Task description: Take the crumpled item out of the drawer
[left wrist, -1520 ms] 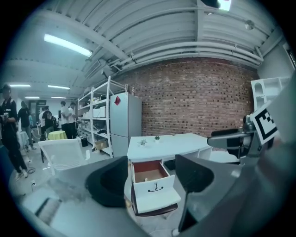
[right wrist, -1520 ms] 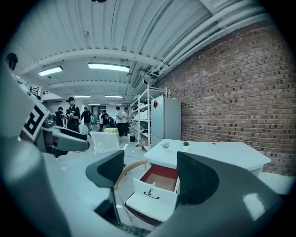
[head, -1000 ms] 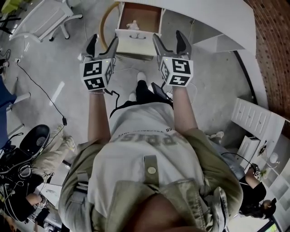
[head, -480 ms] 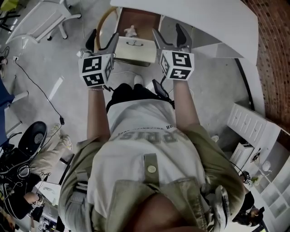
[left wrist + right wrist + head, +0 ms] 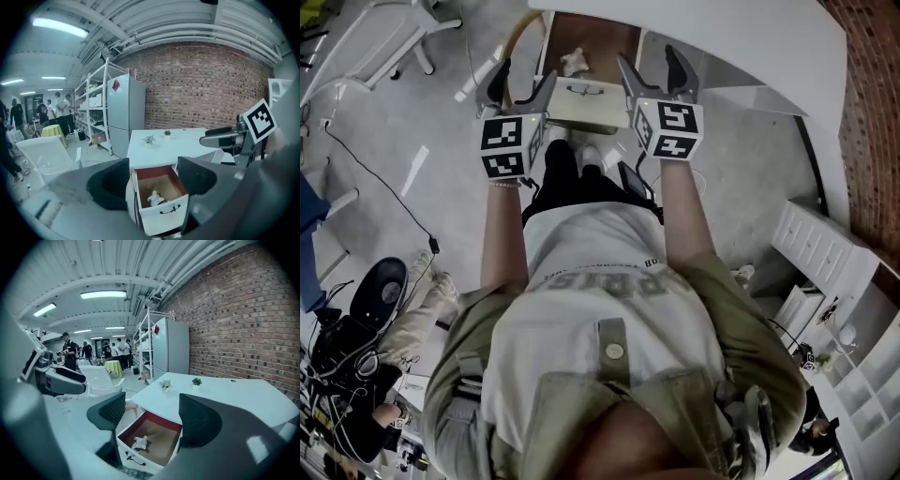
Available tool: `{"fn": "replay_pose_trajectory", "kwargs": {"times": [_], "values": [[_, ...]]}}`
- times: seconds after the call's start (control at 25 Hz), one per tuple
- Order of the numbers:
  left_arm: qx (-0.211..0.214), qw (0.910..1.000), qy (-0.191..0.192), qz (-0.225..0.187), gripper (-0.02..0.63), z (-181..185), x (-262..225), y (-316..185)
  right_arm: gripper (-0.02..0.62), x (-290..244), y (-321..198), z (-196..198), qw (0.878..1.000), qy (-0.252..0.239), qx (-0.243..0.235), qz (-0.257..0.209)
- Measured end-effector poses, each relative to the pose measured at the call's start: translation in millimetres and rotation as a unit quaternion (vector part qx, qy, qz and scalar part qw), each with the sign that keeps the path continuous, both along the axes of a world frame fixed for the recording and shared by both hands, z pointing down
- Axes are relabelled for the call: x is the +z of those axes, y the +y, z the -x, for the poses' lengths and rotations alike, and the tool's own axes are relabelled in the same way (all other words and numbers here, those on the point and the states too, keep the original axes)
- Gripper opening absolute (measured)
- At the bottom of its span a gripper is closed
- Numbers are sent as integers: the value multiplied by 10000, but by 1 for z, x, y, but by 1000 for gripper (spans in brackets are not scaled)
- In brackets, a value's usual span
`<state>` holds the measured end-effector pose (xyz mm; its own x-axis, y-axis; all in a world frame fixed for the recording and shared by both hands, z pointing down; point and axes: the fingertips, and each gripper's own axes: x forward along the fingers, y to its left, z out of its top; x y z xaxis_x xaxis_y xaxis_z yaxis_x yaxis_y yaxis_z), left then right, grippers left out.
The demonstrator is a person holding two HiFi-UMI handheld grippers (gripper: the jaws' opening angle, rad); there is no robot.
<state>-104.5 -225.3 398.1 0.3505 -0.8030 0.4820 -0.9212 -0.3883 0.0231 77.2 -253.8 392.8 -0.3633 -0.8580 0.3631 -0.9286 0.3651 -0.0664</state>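
Both grippers are edging closer to the open drawer (image 5: 586,105); left gripper (image 5: 518,87) and right gripper (image 5: 649,73) are gaping, empty. Crumpled item (image 5: 573,62) is lying inside, untouched, so the grasp is likely coming next.

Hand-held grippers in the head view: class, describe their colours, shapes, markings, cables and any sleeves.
The left hand-held gripper and right hand-held gripper match: two dark curved jaws on a grey body, backed by a white cube printed with black square markers. A black cable trails from the left one. Forearms are unsleeved; khaki sleeves end above the elbows.
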Motion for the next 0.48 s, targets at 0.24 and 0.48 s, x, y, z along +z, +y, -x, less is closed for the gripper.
{"fn": "replay_pose_trajectory", "kwargs": {"times": [0.24,0.48], "values": [[276,9995,-36,128,337,5,21,-31,348,50,-37,25,9982,271,-222,483],[562,9982,-94,205,337,-8,35,-54,344,109,-69,47,9899,643,-735,1029]]}}
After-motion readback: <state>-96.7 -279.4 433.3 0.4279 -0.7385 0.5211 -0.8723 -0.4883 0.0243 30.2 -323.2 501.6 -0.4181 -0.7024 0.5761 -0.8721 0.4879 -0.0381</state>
